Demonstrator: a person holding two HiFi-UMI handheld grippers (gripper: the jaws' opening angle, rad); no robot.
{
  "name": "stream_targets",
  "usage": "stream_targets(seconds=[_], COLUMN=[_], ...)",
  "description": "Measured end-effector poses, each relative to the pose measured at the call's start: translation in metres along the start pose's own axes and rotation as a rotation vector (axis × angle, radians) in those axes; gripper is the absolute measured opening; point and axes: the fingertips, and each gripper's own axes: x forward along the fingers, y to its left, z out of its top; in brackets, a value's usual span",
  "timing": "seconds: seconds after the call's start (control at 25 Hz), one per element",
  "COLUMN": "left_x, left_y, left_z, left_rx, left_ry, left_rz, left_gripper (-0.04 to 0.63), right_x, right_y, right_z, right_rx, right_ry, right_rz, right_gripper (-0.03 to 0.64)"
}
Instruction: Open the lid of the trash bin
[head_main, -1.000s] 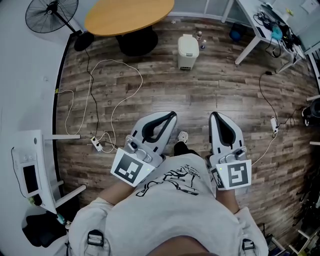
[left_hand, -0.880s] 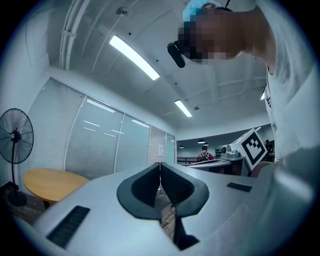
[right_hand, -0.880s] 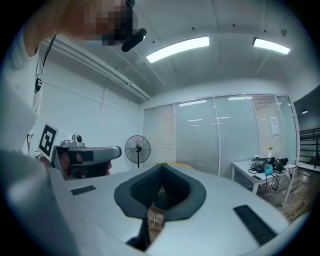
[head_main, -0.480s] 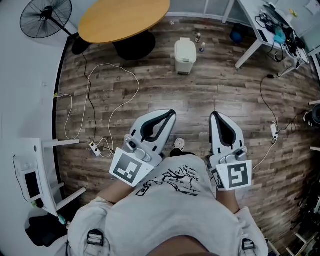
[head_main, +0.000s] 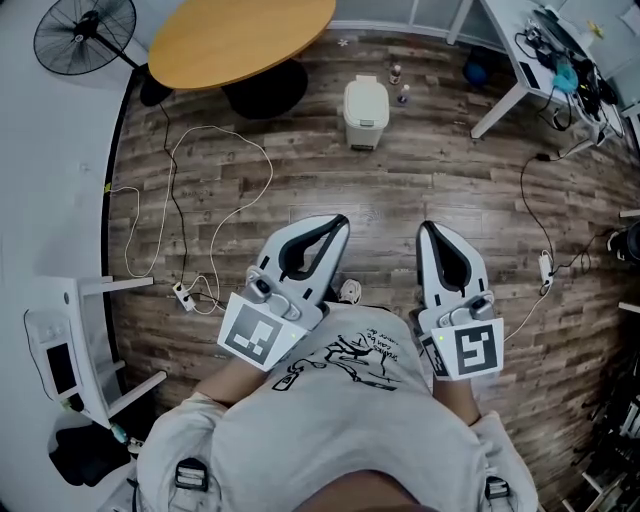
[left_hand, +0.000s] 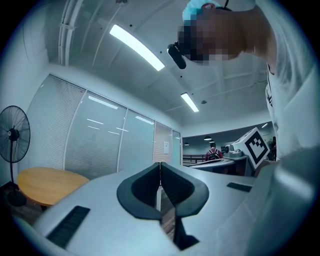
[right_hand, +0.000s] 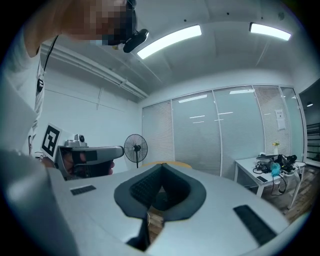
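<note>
At far left, a black pedestal fan (head_main: 85, 33) stands near a round wooden-topped table (head_main: 240, 40). The white left gripper (head_main: 341, 222), held low before the person's waist, has its jaws pressed together on nothing. Ahead, well apart from both grippers, the small cream plastic trash bin (head_main: 364, 100) stands on the plank floor (head_main: 450, 180) just right of the table, lid down. The white right gripper (head_main: 427, 229) is likewise closed and empty.

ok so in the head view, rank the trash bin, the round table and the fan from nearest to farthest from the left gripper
1. trash bin: straight ahead of the left gripper, slightly to its right.
2. round table: ahead and to the left, a little beyond the bin.
3. fan: far left corner, past the table.
</note>
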Motion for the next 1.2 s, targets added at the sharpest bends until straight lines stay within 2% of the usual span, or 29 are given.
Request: stream_targets(seconds=[0.36,0.64,0.88,1.2], left_x=[0.023,0.043,0.068,0.104], left_y=[0.007,0.021,0.047,0.112], left_z=[-0.005,-0.009,-0.006,-0.004], left_rx=[0.003,-0.001,-0.004,-0.013], left_ry=[0.025,0.026,0.014,0.021], left_rz=[0.018,-0.001,-0.014,-0.021], left_gripper=[0.020,0.020,0.020,0.020], right_x=[0.014,0.033,0.061,0.134], right_y=[-0.022,-0.037,-0.057,-0.075], right_z=[-0.002,-0.003,0.000,0.009], right_rx=[0.017,0.019,0.012,0.015], right_ry=[0.003,-0.003,-0.003,0.010], right_rz=[0.016,0.004,-0.020,-0.021], right_gripper=[0.006,0.006,0.006,0.006])
